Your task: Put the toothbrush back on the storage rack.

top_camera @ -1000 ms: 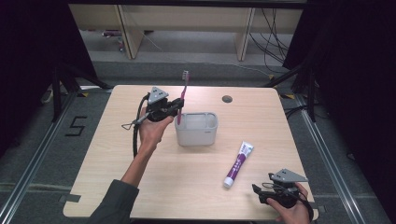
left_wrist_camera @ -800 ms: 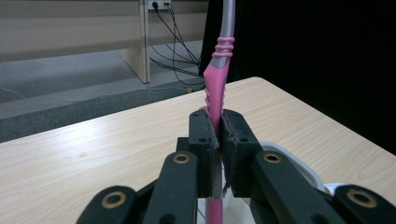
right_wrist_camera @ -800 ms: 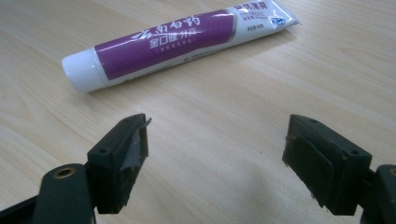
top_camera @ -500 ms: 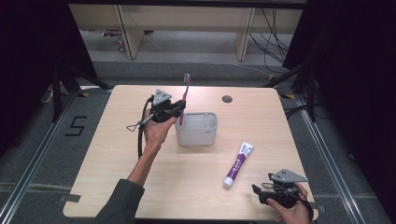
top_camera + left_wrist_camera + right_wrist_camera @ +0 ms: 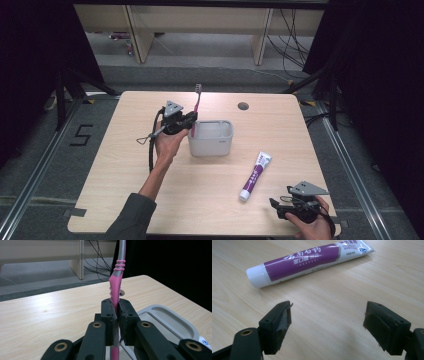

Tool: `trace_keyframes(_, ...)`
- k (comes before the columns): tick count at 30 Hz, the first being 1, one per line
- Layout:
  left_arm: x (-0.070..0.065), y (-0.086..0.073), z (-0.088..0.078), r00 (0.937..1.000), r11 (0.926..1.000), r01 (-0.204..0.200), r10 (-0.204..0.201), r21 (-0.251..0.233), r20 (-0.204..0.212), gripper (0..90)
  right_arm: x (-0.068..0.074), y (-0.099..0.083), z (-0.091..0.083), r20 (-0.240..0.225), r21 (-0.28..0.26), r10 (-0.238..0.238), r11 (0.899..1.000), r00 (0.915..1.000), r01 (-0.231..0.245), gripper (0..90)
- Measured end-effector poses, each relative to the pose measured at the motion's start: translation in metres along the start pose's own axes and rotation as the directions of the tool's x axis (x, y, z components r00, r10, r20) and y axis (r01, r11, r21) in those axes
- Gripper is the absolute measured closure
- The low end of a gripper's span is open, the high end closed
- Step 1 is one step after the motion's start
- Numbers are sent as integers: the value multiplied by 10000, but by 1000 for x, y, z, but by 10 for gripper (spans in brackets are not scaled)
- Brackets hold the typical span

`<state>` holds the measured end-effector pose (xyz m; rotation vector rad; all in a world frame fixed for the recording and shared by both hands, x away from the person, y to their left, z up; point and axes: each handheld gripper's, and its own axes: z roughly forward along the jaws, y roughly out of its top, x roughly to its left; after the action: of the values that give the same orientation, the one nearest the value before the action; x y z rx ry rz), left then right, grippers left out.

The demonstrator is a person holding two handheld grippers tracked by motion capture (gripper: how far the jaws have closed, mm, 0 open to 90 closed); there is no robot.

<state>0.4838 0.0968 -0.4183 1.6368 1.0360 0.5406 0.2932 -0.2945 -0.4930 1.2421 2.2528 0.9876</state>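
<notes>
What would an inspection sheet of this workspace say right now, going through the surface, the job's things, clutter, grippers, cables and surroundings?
Surface: light wooden table, round grommet hole near far edge.
Job's things: pink toothbrush upright at the left rim of the grey bin; purple toothpaste tube lying flat.
Clutter: nothing seen.
Grippers: left gripper shut on toothbrush handle; right gripper open, low over bare wood near the tube's cap.
Cables: black cable trails from left gripper; loose wires on floor.
Surroundings: wooden shelving legs, dark curtains.
</notes>
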Motion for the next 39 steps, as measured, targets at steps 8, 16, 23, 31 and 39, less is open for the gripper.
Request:
trace_keyframes(8, 1, -8, 4, 10000, 9998, -1, 2, 179, -47, 823, 2, 0, -1, 56, 19, 91, 10000, 9999, -91, 225)
trace_keyframes(16, 3, -13, 5, 9999, 9994, -33, 39, 344, -150, 823, 3, 0, -1, 33, 111, 240, 9996, 9997, -241, 226)
trace_keyframes(23, 2, -15, 6, 9995, 9985, -195, 207, 520, -225, 821, 3, 0, -1, 32, 114, 234, 9997, 9997, -235, 226)
trace_keyframes(31, 4, -21, 6, 9990, 9980, -187, 210, 597, -385, 816, 3, 0, -1, 55, 80, 124, 9999, 9999, -125, 227)
trace_keyframes(39, 4, -21, 3, 9981, 9978, -388, 412, 528, -454, 760, 0, 1, 0, -51, -53, -234, 9997, 9997, 234, 227)
